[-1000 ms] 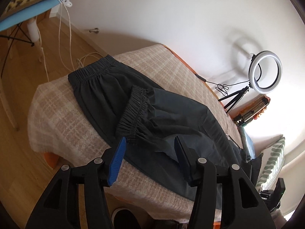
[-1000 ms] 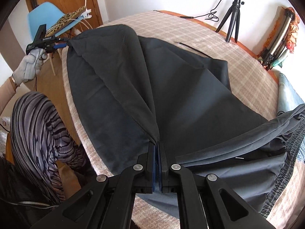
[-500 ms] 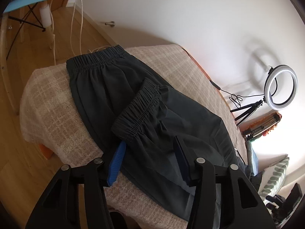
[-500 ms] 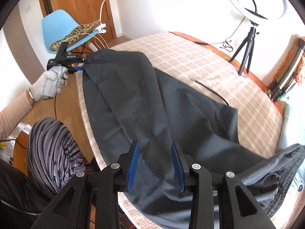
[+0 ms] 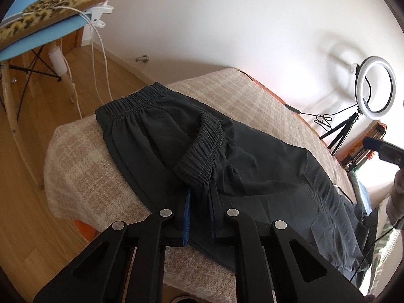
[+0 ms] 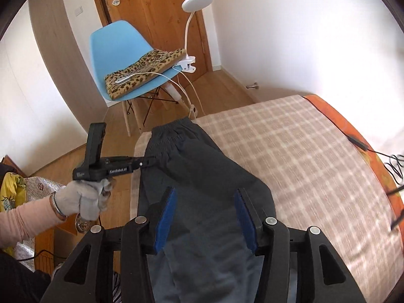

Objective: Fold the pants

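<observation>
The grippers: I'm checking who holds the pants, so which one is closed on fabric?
The left gripper pinches the pants near the elastic cuff; the right gripper hovers open above them.

The left black two-finger gripper with blue pads (image 5: 200, 210) is pinched in tight, its fingers nearly together on a fold of dark cloth, and from the right wrist view the grey-gloved left hand (image 6: 82, 199) grips its handle, pink sleeve on the forearm. The right black two-finger gripper with blue pads (image 6: 205, 210) hangs with its jaws spread wide, nothing between them.
</observation>
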`<state>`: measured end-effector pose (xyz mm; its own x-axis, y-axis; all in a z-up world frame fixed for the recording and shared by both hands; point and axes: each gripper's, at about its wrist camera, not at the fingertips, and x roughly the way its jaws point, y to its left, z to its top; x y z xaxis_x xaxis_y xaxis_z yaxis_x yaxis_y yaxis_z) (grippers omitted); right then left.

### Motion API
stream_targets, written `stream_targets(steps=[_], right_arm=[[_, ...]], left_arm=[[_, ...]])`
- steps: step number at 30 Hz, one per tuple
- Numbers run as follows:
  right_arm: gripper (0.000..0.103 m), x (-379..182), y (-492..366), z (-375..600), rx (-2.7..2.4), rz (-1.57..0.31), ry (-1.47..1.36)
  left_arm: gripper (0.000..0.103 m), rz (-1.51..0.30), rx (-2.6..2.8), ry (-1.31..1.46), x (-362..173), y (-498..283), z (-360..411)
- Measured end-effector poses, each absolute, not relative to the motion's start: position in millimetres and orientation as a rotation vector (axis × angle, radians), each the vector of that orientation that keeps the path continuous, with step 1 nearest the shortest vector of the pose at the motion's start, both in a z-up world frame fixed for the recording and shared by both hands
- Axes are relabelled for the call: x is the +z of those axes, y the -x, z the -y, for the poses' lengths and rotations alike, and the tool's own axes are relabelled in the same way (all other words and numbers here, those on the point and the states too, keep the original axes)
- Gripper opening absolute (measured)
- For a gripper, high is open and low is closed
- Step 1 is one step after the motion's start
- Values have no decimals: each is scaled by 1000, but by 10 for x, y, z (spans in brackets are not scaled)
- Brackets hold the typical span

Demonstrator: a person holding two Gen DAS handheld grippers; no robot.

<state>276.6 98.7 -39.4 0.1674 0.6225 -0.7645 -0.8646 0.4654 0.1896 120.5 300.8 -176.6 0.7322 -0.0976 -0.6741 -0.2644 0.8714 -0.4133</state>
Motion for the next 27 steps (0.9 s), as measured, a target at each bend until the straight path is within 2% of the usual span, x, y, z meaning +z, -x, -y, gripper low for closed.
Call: stream_targets(steps=[7,10,16,18,19,21,22,23,27], right_arm=[[52,-891,-3216,-1920,1176,-984,345],[57,-1162,-3324,-2207,1202,-1035,359],[57,-1605,-3507,-2606,1200,-1104,401],[46,-1690,-3525,-2653,1214,-1127,411],[32,-1710,-3509,-2673,1227,-1135,422],[22,-1714,-3436,-2698,1244,-1124,459],[6,-1692,-3389,-2701,1266,-1114,469],[1,-1682,-3346,-2715,1280,-1104,480],[0,-1500,-3261,-2759,1264,-1033,487]], left_arm=[[9,-741,86,446,-1771,-1207,-2998],[9,-736,75,449,-1784,-1195,-3019],[9,-739,63,404,-1792,-1206,-3015],[9,-736,58,409,-1787,-1206,-3031],[9,-733,57,413,-1781,-1202,-3046],[8,-725,55,424,-1767,-1190,-3082],[8,-721,56,430,-1758,-1182,-3106],[8,-715,57,439,-1746,-1173,-3130],[8,-693,77,434,-1665,-1142,-3243]])
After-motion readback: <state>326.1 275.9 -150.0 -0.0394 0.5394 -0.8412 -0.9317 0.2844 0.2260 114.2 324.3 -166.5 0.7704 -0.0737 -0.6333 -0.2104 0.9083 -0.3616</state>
